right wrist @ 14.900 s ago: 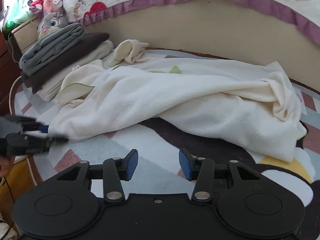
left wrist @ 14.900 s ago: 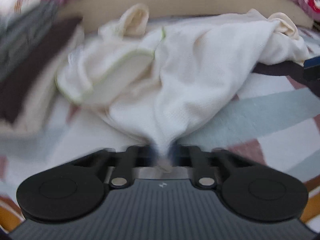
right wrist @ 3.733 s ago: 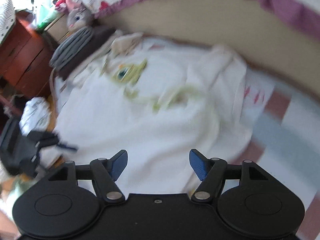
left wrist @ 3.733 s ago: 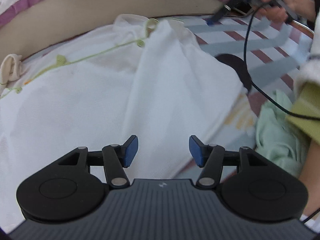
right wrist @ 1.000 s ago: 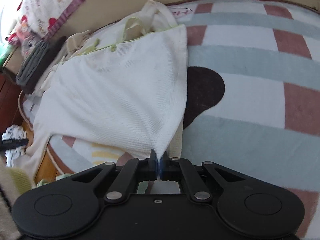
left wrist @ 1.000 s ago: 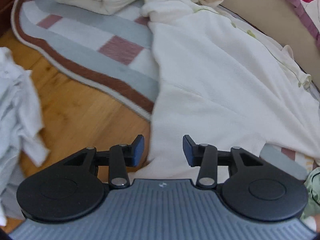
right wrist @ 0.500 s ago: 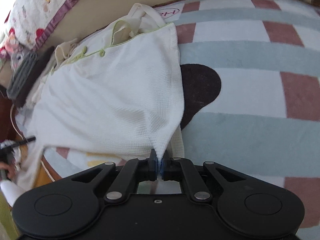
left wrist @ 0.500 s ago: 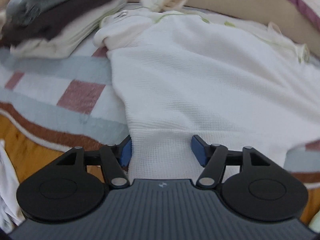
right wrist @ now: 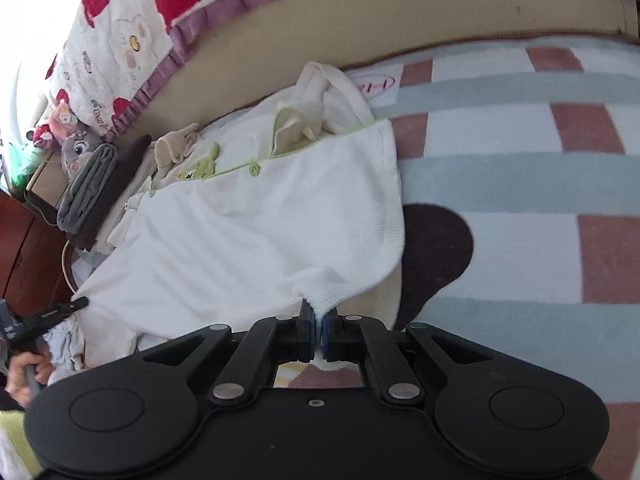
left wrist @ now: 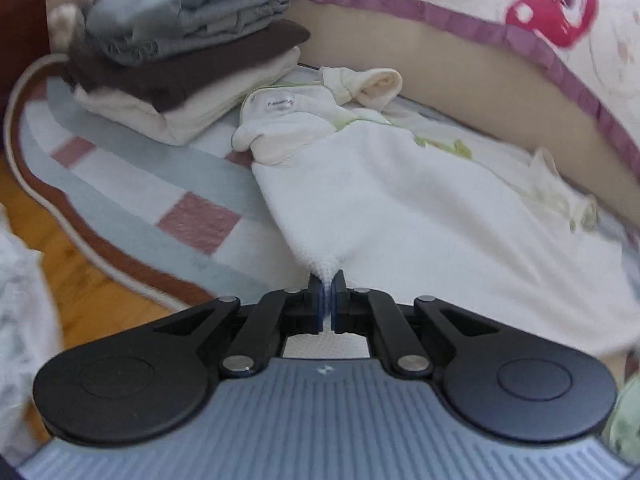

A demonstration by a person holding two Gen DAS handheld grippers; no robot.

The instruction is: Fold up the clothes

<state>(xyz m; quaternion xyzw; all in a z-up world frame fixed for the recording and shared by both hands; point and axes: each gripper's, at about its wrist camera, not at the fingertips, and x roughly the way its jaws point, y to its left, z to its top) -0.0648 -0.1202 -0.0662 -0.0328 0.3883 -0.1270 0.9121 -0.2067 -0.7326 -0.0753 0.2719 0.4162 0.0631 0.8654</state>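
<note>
The left gripper (left wrist: 329, 298) is clamped on the near hem corner of the garment (left wrist: 420, 208); half a second ago its jaws stood apart with the hem lying flat between them. The cloth now bunches into a point at the blue pads (left wrist: 319, 300). The right gripper (right wrist: 316, 334) is clamped on the opposite hem corner, as it was a second ago.

The garment, white with green trim, lies spread on the rug (left wrist: 192, 216) in front of the bed base (left wrist: 460, 80). Both pinched corners are raised off the rug, and the fabric slopes up from the floor to each grip.

A stack (left wrist: 180, 52) of folded clothes sits on the rug at the left, just beside the garment's collar end. In the right wrist view, the other gripper's tip (right wrist: 60, 310) meets the garment's far edge.
</note>
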